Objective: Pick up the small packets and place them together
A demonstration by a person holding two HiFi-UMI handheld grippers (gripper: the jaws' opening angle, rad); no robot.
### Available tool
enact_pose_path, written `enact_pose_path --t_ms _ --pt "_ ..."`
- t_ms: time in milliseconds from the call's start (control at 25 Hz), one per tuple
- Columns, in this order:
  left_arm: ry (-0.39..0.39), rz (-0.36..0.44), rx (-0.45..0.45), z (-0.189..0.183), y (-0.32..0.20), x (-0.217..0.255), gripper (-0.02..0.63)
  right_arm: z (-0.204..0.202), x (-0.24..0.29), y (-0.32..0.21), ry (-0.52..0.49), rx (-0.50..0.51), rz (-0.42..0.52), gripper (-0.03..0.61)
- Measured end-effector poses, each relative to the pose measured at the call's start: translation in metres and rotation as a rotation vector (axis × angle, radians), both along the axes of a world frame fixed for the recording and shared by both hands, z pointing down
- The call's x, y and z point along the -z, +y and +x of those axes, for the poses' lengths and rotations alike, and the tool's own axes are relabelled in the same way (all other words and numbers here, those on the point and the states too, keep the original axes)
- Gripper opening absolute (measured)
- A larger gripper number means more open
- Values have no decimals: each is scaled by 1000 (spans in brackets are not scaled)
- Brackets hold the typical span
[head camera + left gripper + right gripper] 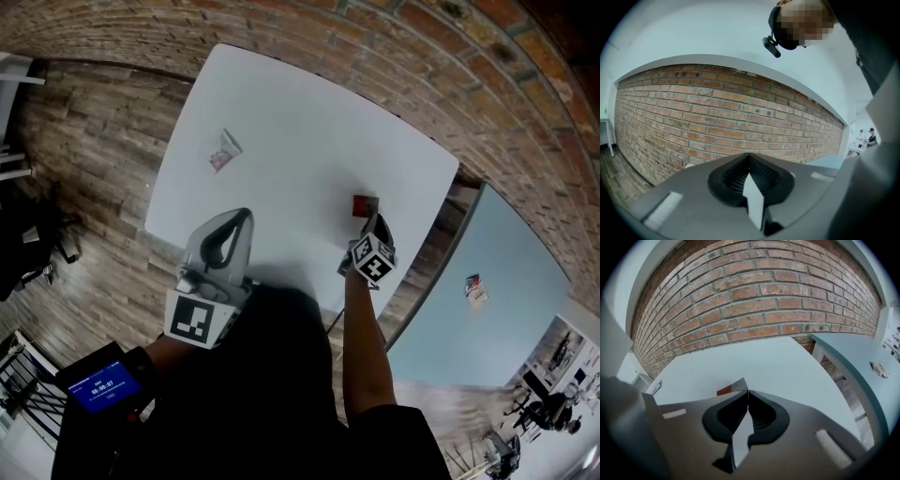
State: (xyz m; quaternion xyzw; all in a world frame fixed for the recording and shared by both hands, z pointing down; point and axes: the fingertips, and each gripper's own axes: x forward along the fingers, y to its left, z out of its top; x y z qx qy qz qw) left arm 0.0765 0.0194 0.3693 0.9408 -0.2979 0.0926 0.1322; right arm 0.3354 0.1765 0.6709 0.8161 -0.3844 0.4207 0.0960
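Note:
A small red packet [364,204] lies on the white table [300,112] near its right edge. My right gripper [374,218] points down at it, and its jaws are shut with the packet's near edge [732,387] pinched at the tips [748,391]. A second, white and pink packet [224,150] lies flat on the table's left part, also seen as a small packet [655,387] at the far left of the right gripper view. My left gripper [245,215] hovers over the table's near left edge, shut and empty [749,158], facing the brick wall.
A light blue table [506,272] stands to the right across a narrow gap and carries another small packet [475,289] [880,369]. A brick wall [403,56] runs behind both tables. Wooden floor [84,141] lies to the left.

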Motion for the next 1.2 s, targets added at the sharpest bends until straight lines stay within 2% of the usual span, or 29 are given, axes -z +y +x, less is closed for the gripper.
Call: enact_pose_path --t_ms 120,240,400,600,920,1200 --pt "13 -2 6 -4 -4 1 0 -1 7 -1 20 7 8 6" --pt "40 46 -10 -7 -7 5 0 -6 16 -3 31 37 10 5" --pt "7 8 -10 -12 -3 -1 0 -15 28 -10 56 106 30 5" --pt "16 -2 8 -19 -3 1 0 -26 36 -19 92 180 47 3" --pt "41 8 31 -39 -4 7 0 -59 62 -54 161 357 89 3" --pt "65 6 60 -58 -6 8 0 -95 72 -80 197 515 87 3"
